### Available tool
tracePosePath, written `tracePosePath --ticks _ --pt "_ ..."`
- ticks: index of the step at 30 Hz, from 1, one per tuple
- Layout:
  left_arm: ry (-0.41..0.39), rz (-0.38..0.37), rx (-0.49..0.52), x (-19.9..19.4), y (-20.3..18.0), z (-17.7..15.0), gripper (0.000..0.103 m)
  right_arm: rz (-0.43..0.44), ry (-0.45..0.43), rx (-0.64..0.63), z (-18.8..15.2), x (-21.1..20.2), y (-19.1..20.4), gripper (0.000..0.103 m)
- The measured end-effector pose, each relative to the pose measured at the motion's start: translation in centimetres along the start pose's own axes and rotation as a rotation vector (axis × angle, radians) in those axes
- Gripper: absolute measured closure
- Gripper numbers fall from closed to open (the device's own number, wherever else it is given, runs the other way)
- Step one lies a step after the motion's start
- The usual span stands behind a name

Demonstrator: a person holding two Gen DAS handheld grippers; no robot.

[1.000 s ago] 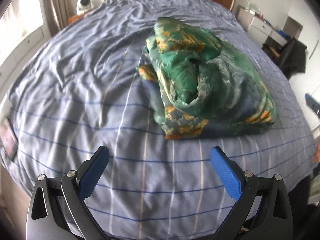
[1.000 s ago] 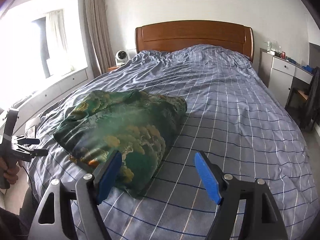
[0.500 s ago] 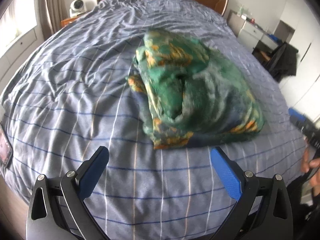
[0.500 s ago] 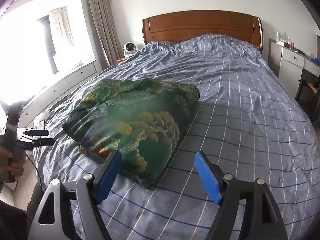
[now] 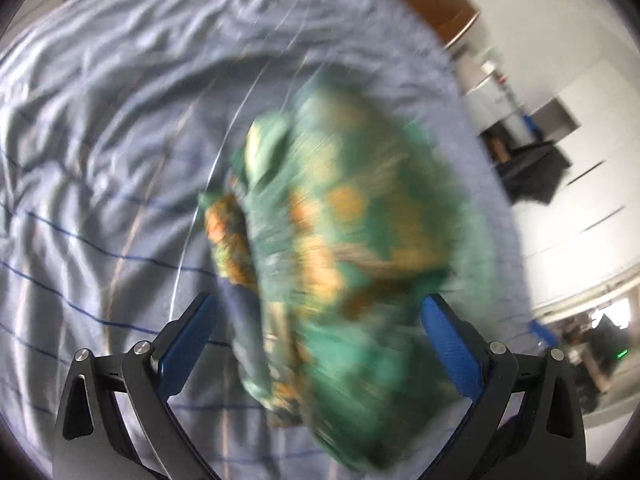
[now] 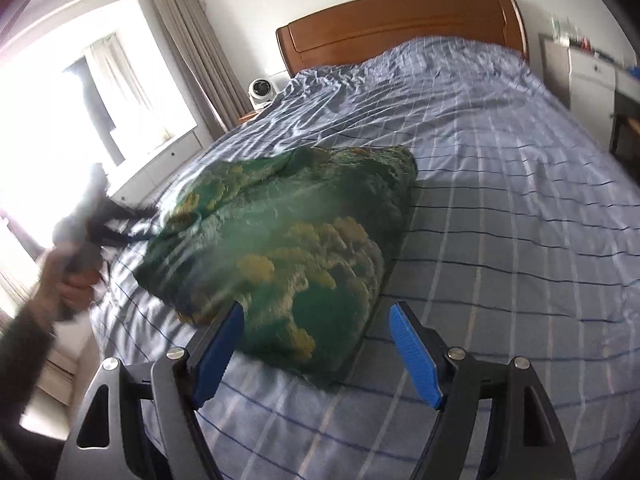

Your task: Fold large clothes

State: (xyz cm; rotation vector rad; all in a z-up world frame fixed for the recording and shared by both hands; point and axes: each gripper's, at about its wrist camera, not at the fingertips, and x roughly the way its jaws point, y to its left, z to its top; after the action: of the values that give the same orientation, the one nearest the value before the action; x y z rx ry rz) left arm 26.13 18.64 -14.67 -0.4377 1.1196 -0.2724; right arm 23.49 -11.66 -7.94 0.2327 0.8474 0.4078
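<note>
A bundled green garment with orange and yellow patches (image 6: pixel 304 240) lies on the blue striped bedcover (image 6: pixel 500 208). In the left wrist view the garment (image 5: pixel 352 248) is blurred and fills the middle. My left gripper (image 5: pixel 318 344) is open right over its near end, blue pads on either side and not pressing. My right gripper (image 6: pixel 316 354) is open too, with the garment's near corner lying between its fingers. The right wrist view also shows the left gripper (image 6: pixel 100 220), blurred, in a hand (image 6: pixel 76 280) at the garment's left edge.
A wooden headboard (image 6: pixel 400 28) closes the far end of the bed. A small white fan (image 6: pixel 262 90) stands beside it, near a bright window (image 6: pixel 80 120). White drawers (image 6: pixel 592 76) and a dark cloth on a chair (image 5: pixel 532 172) stand on the right.
My left gripper has swung quickly in over the garment, which now sits between its jaws, blurred. My right gripper has edged a little closer and rolled. Both stayed open.
</note>
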Motion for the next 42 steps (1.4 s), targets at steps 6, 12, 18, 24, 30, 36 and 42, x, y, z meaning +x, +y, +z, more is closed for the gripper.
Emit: tracePosePath --ticks 6,12,18,24,30,36,42 --pt "0.056 -0.174 -0.132 4.2 4.0 -0.6 0.000 0.086 0.110 0.119 1.7 5.1 -3.6 0.026" --pt "0.084 -0.282 -0.152 6.7 5.4 -1.0 0.000 0.383 0.222 0.367 -0.1 11.9 -7.9 0.016" --pt "0.056 -0.278 -0.159 7.6 5.1 -0.8 0.004 0.438 0.253 0.422 0.2 15.9 -7.6 0.010" --pt "-0.036 -0.284 -0.069 4.5 0.8 -0.5 0.041 0.307 0.125 0.092 1.9 12.0 -1.7 0.017" --pt "-0.161 -0.287 0.000 2.7 -2.7 4.3 0.041 0.324 -0.008 -0.011 5.8 9.6 -1.1 0.017" --pt "-0.141 -0.229 -0.006 7.7 -2.9 9.4 0.039 0.343 0.018 0.061 9.8 12.4 -4.9 0.017" --pt "-0.122 -0.188 -0.058 10.8 0.1 7.9 0.013 0.334 0.140 0.253 7.4 18.8 -10.1 0.011"
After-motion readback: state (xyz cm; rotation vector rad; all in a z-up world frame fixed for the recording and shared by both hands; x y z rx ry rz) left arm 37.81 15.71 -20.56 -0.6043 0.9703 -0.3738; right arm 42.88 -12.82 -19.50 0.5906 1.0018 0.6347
